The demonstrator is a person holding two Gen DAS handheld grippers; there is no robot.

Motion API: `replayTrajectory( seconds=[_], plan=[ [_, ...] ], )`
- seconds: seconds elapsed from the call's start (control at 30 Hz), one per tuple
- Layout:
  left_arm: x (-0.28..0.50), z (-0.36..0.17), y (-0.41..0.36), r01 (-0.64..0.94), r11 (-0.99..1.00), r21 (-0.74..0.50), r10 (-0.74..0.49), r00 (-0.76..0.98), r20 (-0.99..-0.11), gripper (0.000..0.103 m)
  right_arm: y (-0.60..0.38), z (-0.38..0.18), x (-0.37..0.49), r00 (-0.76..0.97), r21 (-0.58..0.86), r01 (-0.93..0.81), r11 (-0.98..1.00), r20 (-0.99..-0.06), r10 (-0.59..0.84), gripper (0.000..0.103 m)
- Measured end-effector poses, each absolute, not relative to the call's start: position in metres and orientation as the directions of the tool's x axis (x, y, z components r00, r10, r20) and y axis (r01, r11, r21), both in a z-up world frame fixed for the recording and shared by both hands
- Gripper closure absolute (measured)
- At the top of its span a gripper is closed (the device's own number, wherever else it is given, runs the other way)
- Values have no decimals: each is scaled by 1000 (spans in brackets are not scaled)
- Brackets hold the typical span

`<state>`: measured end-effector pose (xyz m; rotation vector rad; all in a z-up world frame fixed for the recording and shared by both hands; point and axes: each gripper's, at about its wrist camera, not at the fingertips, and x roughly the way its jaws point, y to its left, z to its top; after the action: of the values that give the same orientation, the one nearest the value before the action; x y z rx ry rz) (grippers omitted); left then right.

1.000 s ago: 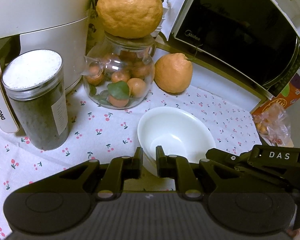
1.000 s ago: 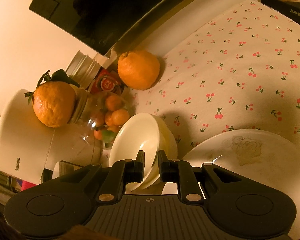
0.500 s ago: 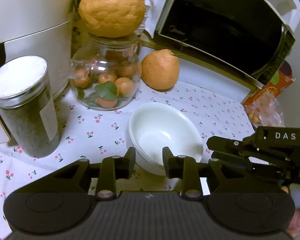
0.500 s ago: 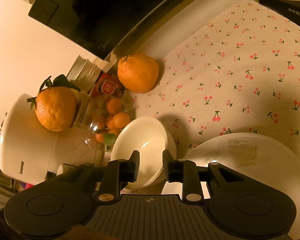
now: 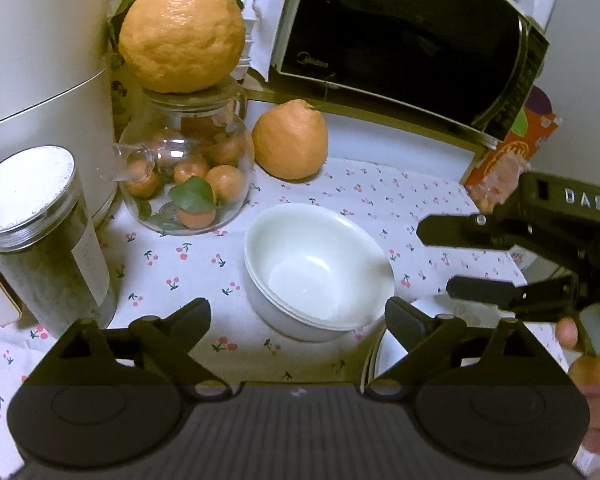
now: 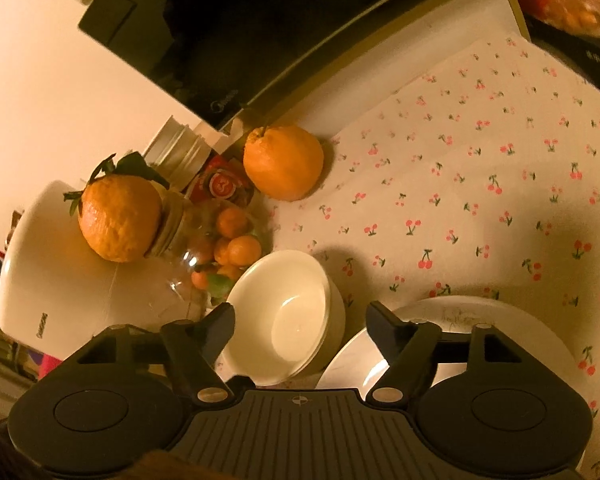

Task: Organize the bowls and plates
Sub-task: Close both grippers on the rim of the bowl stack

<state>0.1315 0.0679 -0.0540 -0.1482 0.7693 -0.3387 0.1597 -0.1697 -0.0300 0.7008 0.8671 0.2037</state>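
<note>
Both tools, left tool (image 5: 298,312) and right tool (image 6: 300,320), have just spread apart, empty; nested white ceramic bowls (image 5: 318,270) sit stacked mid-counter beside the white plate (image 6: 460,320), so organizing looks nearly done.

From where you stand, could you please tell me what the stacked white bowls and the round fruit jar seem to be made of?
Stacked white bowls: probably glazed ceramic; opaque, glossy highlights. Round fruit jar: clear glass by the look; small oranges show through, with bright reflections.
</note>
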Motion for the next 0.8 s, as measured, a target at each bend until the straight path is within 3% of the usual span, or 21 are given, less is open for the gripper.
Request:
replayTrajectory(
  seconds=[0.13, 0.27, 0.47, 0.8],
  plan=[
    [130, -58, 68, 251, 935, -249, -354, 664, -659, 6, -165, -29, 161, 646, 612, 89, 786, -636, 422, 25],
    [134, -64, 76, 179, 922, -343, -373, 650, -662, 7, -163, -32, 164, 646, 600, 84, 795, -640, 415, 25],
    [141, -74, 84, 73, 878, -473, -402, 648, -647, 14, -161, -37, 172, 652, 582, 76, 810, -644, 401, 25],
    [148, -87, 84, -48, 815, -577, -417, 643, -643, 31, -152, -50, 191, 639, 589, 63, 805, -644, 421, 25]
  ],
)
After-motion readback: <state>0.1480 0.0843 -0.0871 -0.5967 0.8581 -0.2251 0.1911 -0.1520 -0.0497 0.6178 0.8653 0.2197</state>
